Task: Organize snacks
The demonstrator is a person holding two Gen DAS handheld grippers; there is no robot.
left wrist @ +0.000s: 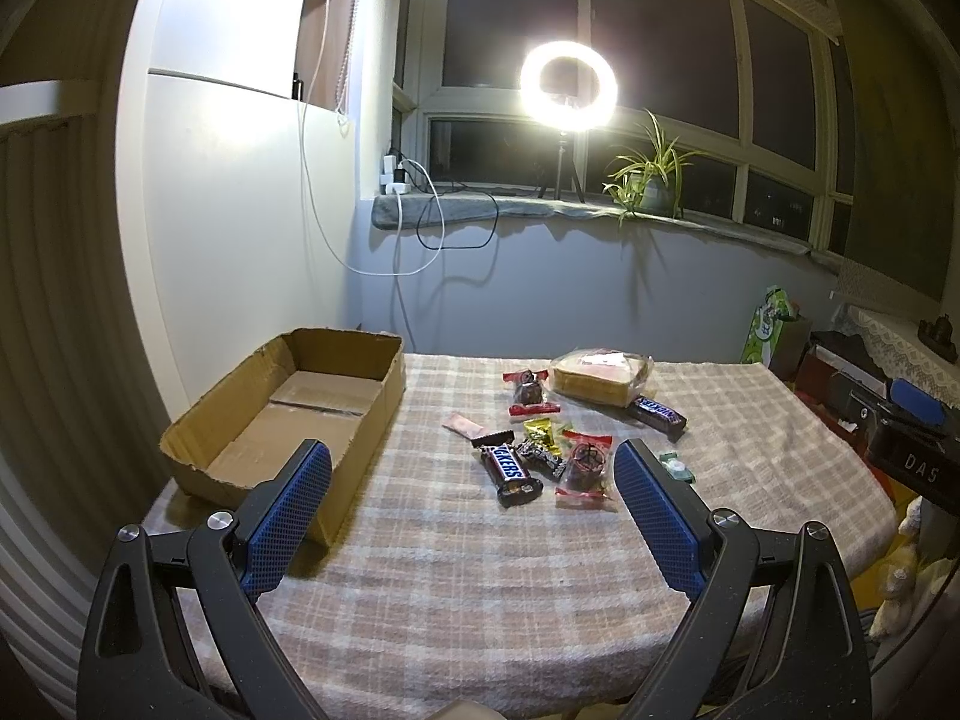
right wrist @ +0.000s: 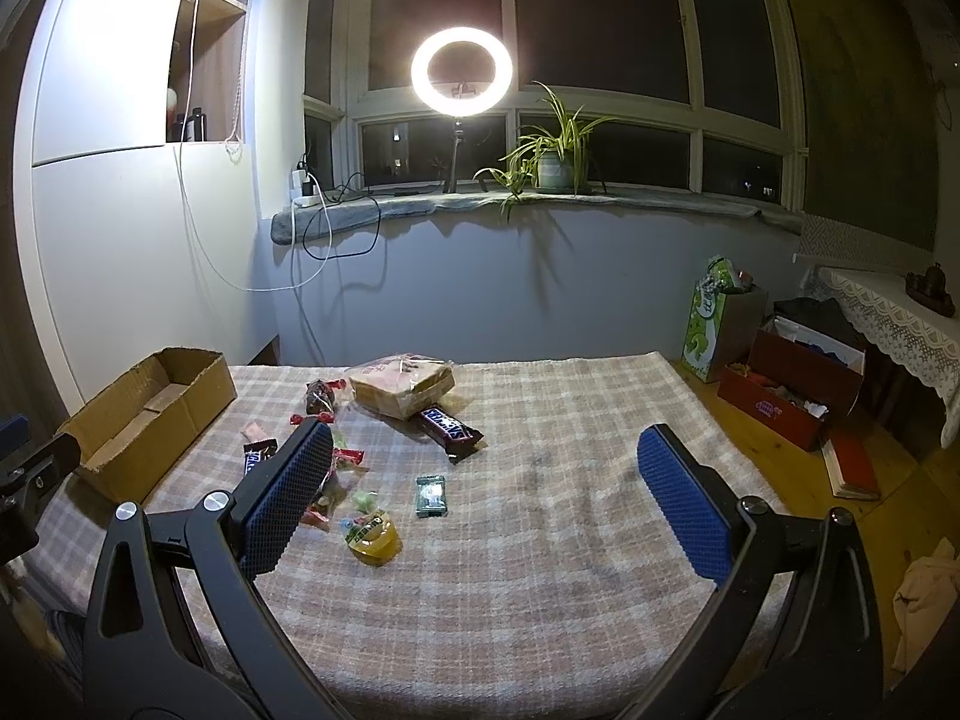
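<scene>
right gripper (right wrist: 483,468): blue-padded jaws wide apart, holding nothing
brown cardboard box (right wrist: 198,387): open, table's left edge
bagged sliced bread (right wrist: 401,387): touching dark snickers bar (right wrist: 450,427)
yellow jelly cup (right wrist: 375,538): near left finger

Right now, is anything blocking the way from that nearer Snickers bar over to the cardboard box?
Nothing visible does. Between the nearer Snickers bar and the open cardboard box lies only bare checked tablecloth. A small pink packet sits just behind that path. The left gripper is open, holding nothing.
</scene>
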